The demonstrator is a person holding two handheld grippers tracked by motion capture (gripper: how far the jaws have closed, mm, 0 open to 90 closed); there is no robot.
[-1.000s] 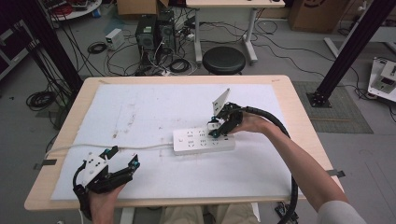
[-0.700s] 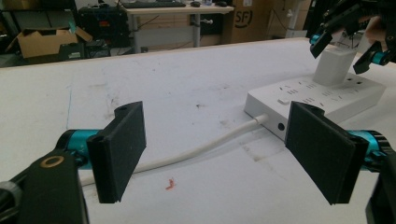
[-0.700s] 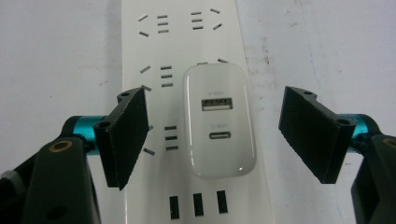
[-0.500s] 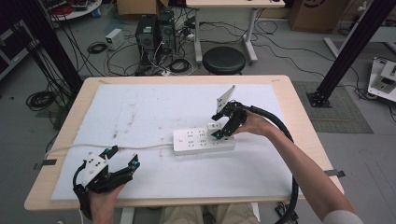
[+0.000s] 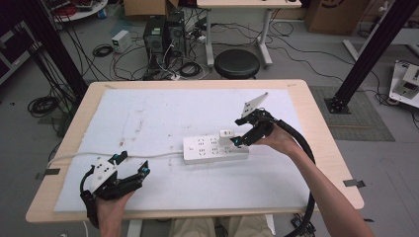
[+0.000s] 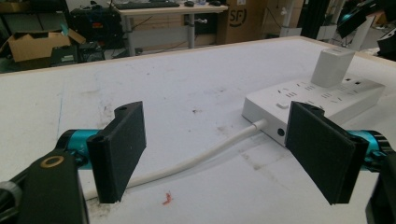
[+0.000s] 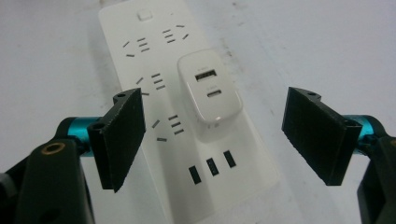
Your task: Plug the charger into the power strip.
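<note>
Two tools: I hold one in each hand over the white-covered surface point(image 5: 148, 113).
Right tool point(image 5: 240, 131): spread wide, holding nothing, just above the small white square charger point(image 7: 210, 91).
Charger: plugged upright in the long white plastic power strip point(image 5: 215, 149), near its middle.
Power strip: flat on the surface, its white cord point(image 6: 196, 161) running off to my left.
Left tool point(image 5: 131, 165): spread wide, holding nothing, low by the near edge, well apart from the strip.
</note>
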